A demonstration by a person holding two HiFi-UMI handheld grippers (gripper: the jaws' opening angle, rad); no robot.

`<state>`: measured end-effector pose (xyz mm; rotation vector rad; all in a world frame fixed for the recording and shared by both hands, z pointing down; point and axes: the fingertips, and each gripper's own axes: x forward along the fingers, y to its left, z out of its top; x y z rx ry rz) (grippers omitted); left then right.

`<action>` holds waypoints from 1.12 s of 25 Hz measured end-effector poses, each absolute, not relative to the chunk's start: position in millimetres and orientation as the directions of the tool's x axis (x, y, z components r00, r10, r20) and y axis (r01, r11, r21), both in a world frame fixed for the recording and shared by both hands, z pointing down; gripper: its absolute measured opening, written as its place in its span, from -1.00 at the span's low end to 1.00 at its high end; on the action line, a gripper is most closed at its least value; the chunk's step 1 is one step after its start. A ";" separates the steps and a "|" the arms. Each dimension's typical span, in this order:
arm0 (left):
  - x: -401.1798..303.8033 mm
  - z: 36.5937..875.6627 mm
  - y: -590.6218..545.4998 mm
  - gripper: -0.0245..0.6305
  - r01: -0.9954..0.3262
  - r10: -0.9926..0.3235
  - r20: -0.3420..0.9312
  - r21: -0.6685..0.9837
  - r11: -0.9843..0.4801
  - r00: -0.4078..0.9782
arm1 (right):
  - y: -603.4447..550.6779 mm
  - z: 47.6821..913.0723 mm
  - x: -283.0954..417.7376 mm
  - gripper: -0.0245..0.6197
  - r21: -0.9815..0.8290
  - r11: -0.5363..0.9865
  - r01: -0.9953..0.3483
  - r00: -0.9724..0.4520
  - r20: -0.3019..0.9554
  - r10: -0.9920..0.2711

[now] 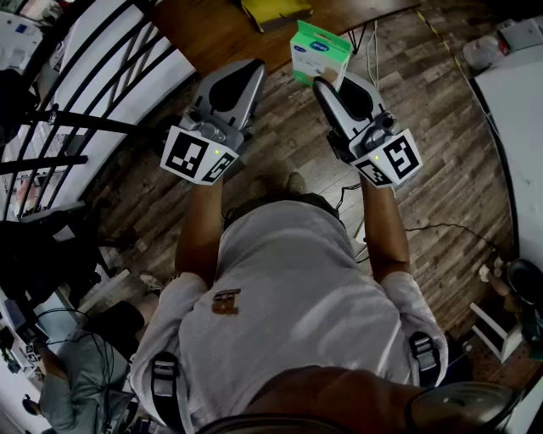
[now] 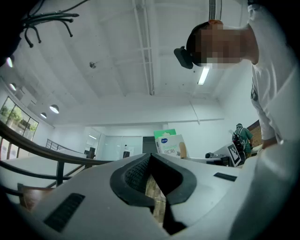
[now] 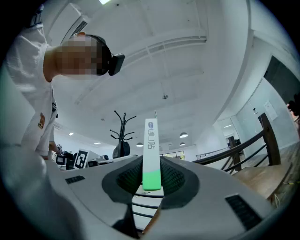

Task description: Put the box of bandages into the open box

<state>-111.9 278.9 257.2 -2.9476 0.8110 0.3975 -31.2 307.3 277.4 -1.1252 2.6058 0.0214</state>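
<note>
The box of bandages [image 1: 318, 51] is white with a green top. My right gripper [image 1: 335, 78] is shut on it and holds it up over the wooden floor, close to a brown table edge. In the right gripper view the box [image 3: 151, 154] stands edge-on between the black pads of that gripper [image 3: 151, 161]. My left gripper [image 1: 244, 69] hangs level with it on the left, its jaws together and nothing in them. From the left gripper view the box [image 2: 169, 143] shows beyond the closed tips of the left gripper [image 2: 150, 158].
A brown wooden table [image 1: 221, 30] lies ahead with a yellow object [image 1: 276, 10] on it. A black railing [image 1: 68, 119] runs along the left. A white table [image 1: 517, 110] stands at the right, and cables [image 1: 424, 229] trail over the plank floor.
</note>
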 end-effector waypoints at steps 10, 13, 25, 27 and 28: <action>-95.3 259.0 269.8 -0.86 -0.515 -0.495 -0.260 -0.010 -0.857 0.829 | 295.6 274.1 -18.9 -0.62 -0.064 0.712 -0.700 -0.675 -0.266 -0.688; -87.5 259.0 258.6 -0.87 -0.525 -0.501 -0.265 -0.026 -0.850 0.824 | 284.4 271.4 -12.7 -0.62 -0.014 0.723 -0.691 -0.699 -0.244 -0.673; -24.2 255.6 217.6 -0.86 -0.565 -0.540 -0.195 -0.111 -0.818 0.819 | 235.2 263.4 41.3 -0.62 0.067 0.764 -0.642 -0.760 -0.192 -0.621; -21.4 247.2 203.2 -0.87 -0.573 -0.549 -0.181 -0.121 -0.811 0.816 | 217.4 253.9 44.0 -0.62 0.081 0.770 -0.633 -0.769 -0.181 -0.613; -21.4 244.0 197.4 -0.87 -0.579 -0.557 -0.175 -0.124 -0.806 0.812 | 210.4 250.4 44.1 -0.62 0.086 0.775 -0.626 -0.775 -0.175 -0.607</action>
